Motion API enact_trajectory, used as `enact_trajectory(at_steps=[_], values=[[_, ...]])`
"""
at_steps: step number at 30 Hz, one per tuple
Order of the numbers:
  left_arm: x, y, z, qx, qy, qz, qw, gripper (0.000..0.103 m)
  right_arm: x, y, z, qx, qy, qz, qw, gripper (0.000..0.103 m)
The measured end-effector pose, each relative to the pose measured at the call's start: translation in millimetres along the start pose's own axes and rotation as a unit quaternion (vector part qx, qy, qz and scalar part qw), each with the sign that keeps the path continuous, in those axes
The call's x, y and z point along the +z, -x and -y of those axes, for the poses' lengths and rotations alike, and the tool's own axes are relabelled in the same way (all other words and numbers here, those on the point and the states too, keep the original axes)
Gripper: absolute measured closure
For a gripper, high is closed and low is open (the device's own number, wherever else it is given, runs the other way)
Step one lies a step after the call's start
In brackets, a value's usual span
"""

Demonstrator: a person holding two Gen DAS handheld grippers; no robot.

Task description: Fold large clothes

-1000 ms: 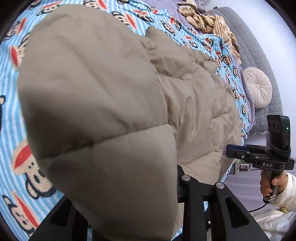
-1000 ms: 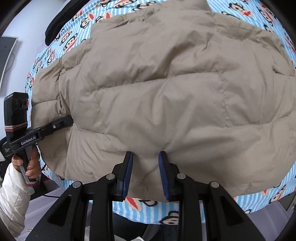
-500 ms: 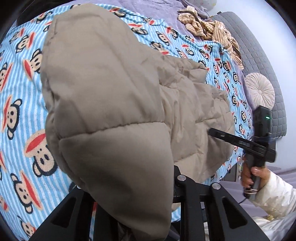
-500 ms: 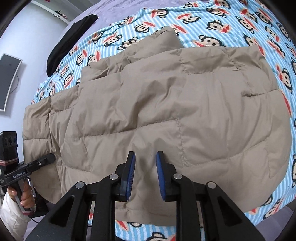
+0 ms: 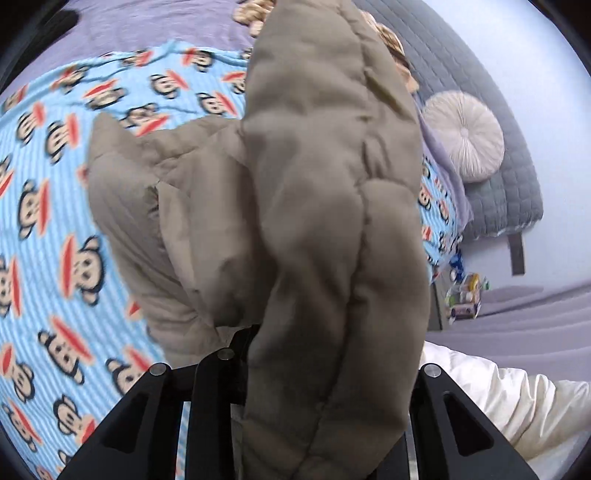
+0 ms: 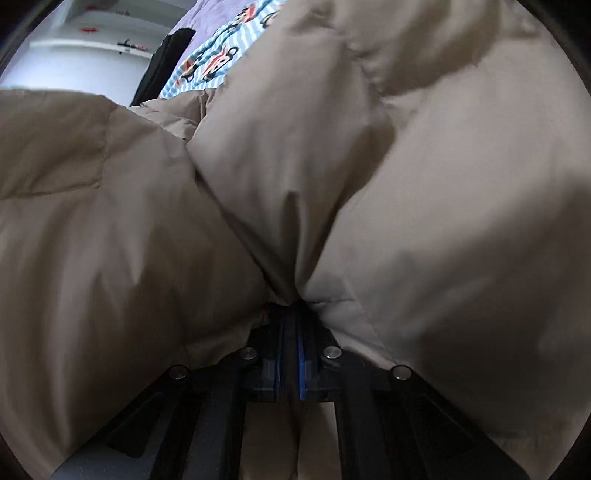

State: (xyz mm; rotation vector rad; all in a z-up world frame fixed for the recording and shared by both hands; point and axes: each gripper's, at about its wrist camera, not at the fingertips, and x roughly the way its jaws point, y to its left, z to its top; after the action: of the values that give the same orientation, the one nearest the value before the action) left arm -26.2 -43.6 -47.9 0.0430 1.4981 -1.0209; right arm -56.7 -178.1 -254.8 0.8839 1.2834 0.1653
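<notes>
Left wrist view: the left tongs (image 5: 325,369) are clamped on a thick padded fold of the tan quilted jacket (image 5: 325,192). The fold rises straight up from between the jaws and fills the middle of the view; the jaw tips themselves are buried in the fabric. The rest of the jacket hangs down to the left of the fold onto the bed, which is covered by a blue striped sheet (image 5: 48,206) printed with cartoon monkeys. Picture is motion-blurred.

Beyond the sheet: a purple cover (image 5: 155,26) at the far side, a grey quilted headboard (image 5: 495,162) at right, and a round pleated cushion (image 5: 465,136) leaning against it. A white sleeve (image 5: 517,402) of the person shows at lower right. Small colourful items (image 5: 465,295) sit low beside the bed; too blurred to identify.

Right wrist view: the right tongs (image 6: 290,321) have just been closing and now stand together, with a pinch of the jacket (image 6: 406,184) caught at the tips. Creases radiate from that pinch point. The blue pads (image 6: 302,362) show as thin strips almost touching. Jacket fabric fills nearly the whole view, bulging on both sides of the grip. A strip of the sheet (image 6: 214,62) and a dark garment (image 6: 162,62) show at upper left, with a white shelf (image 6: 88,44) on the wall behind.
</notes>
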Motion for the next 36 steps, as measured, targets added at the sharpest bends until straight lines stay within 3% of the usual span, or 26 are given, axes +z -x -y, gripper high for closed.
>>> enact_trajectory(at_steps=[3, 4, 6, 11, 13, 15, 16, 19, 22, 26, 29, 31, 32, 33, 36], values=[[19, -14, 24, -0.001, -0.035, -0.024, 0.9991, 0.065, 4, 6, 15, 0.041, -0.032, -0.01, 0.999, 0.102], [25, -17, 30, -0.012, -0.042, -0.032, 0.9985, 0.059, 4, 15, 17, 0.044, -0.038, -0.008, 0.998, 0.102], [34, -22, 38, -0.059, -0.045, -0.043, 0.9963, 0.034, 1, 41, 21, 0.051, -0.041, 0.009, 0.998, 0.098], [53, -62, 54, -0.111, -0.057, -0.075, 0.9894, 0.032, -26, 131, 48, 0.006, -0.047, 0.074, 0.996, 0.097], [62, -91, 58, -0.12, -0.048, -0.091, 0.9875, 0.032, -44, 159, 63, -0.01, -0.072, 0.096, 0.993, 0.087], [72, -119, 65, -0.116, -0.041, -0.104, 0.987, 0.032, -67, 182, 73, -0.023, -0.095, 0.116, 0.988, 0.03], [75, -134, 69, -0.111, -0.041, -0.109, 0.987, 0.032, -79, 192, 75, -0.028, -0.101, 0.124, 0.987, 0.024], [80, -164, 78, -0.075, -0.048, -0.115, 0.9893, 0.032, -115, 213, 72, -0.033, -0.103, 0.139, 0.984, 0.024], [80, -176, 88, -0.043, -0.067, -0.11, 0.9908, 0.032, -143, 225, 50, -0.008, -0.075, 0.148, 0.986, 0.022], [90, -172, 105, 0.003, -0.116, -0.075, 0.9904, 0.032, -151, 225, 35, 0.045, -0.049, 0.141, 0.988, 0.007], [93, -133, 117, 0.038, -0.155, 0.012, 0.987, 0.032, -134, 208, 29, 0.017, -0.055, 0.14, 0.988, 0.007], [89, -96, 109, 0.099, -0.162, 0.084, 0.9782, 0.032, -129, 206, 33, -0.024, -0.073, 0.147, 0.986, 0.011], [87, -82, 99, 0.127, -0.157, 0.11, 0.9732, 0.032, -125, 203, 33, -0.042, -0.072, 0.152, 0.985, 0.044], [84, -67, 83, 0.159, -0.143, 0.135, 0.9676, 0.032, -122, 202, 35, -0.072, -0.071, 0.15, 0.984, 0.087], [76, -49, 19, 0.243, -0.075, 0.155, 0.9547, 0.032, -111, 202, 36, -0.099, -0.053, 0.152, 0.982, 0.088]])
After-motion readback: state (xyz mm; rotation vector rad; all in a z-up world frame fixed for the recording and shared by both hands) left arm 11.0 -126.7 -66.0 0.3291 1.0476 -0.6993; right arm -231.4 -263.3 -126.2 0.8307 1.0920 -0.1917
